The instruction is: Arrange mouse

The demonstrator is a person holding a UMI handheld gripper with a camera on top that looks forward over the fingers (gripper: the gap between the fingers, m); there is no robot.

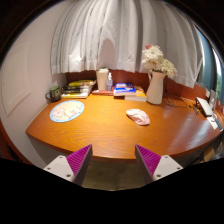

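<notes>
Tongs: your tongs (113,160) sit wide open and hold nothing; the purple pads (79,158) face each other over the near edge of the table (100,125).
Mouse: you see the mouse (138,116) lying on the table, beyond the tongs and a little right of them, well apart from both fingers.
Table: you look across a bare orange-brown wooden top with a curved near edge.
Left side: a round disc (67,111) lies flat, with books (78,89) stacked behind it.
Back edge: a pale jug (103,79) stands near a blue and white box (123,89).
Right: a white vase (155,88) holds pale flowers (156,60).
Room: white curtains (105,35) hang behind the table.
</notes>
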